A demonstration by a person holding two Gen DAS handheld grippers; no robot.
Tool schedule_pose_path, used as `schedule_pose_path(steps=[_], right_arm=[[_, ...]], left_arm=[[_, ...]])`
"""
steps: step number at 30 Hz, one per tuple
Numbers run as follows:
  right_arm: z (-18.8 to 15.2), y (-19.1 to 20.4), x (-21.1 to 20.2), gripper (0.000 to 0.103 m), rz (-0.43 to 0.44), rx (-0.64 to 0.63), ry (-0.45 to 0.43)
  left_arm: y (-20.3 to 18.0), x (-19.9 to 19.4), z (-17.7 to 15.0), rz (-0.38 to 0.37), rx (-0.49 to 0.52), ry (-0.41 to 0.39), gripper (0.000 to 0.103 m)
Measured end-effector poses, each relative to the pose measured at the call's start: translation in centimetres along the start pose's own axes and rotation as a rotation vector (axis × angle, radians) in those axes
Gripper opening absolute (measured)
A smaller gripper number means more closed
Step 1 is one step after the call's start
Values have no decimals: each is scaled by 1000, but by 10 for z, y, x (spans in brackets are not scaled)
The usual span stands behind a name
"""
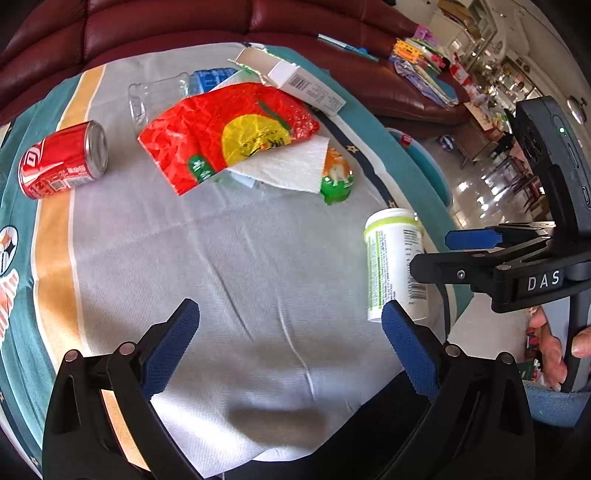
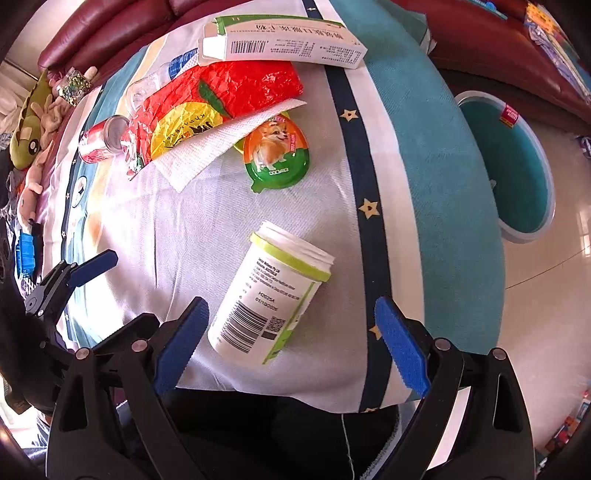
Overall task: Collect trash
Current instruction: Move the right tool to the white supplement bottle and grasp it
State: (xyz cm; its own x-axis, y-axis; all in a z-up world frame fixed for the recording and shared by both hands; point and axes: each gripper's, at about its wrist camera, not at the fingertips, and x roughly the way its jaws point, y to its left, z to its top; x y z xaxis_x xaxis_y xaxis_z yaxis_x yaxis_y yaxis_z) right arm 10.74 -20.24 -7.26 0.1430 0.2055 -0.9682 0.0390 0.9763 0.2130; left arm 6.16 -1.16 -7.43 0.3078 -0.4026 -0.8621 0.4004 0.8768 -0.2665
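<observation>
A white bottle [image 2: 273, 295] with a lime band lies on its side near the table's edge, between the spread fingers of my open right gripper [image 2: 291, 310], untouched. In the left wrist view the bottle [image 1: 395, 258] lies right of my open, empty left gripper [image 1: 290, 317]. Farther back lie a red can [image 1: 62, 158], a crumpled red bag [image 1: 225, 133], a white napkin [image 1: 291, 166], a green pet-food cup [image 2: 277, 155], a white carton [image 2: 280, 44] and a clear bottle [image 1: 159, 96].
A round teal bin [image 2: 517, 166] stands on the shiny floor right of the cloth-covered table [image 2: 424, 147]. A dark red sofa [image 1: 166, 22] runs behind the table. Plush toys [image 2: 33, 122] lie at the far left. A hand [image 1: 554, 354] holds the right gripper's handle.
</observation>
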Motion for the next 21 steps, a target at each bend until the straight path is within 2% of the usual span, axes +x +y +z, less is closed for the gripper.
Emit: schedule_pose_path(steps=[9, 15, 19, 21], right_arm=[[8, 6, 16, 87, 30, 26, 20], [12, 9, 33, 81, 34, 32, 61], [10, 8, 38, 58, 39, 26, 67], [9, 11, 36, 55, 38, -3, 40]], left_arm=[[39, -5, -12, 32, -59, 17, 99], [58, -10, -7, 45, -99, 9, 99], [64, -11, -2, 42, -123, 10, 99], [66, -10, 0, 42, -129, 14, 99]])
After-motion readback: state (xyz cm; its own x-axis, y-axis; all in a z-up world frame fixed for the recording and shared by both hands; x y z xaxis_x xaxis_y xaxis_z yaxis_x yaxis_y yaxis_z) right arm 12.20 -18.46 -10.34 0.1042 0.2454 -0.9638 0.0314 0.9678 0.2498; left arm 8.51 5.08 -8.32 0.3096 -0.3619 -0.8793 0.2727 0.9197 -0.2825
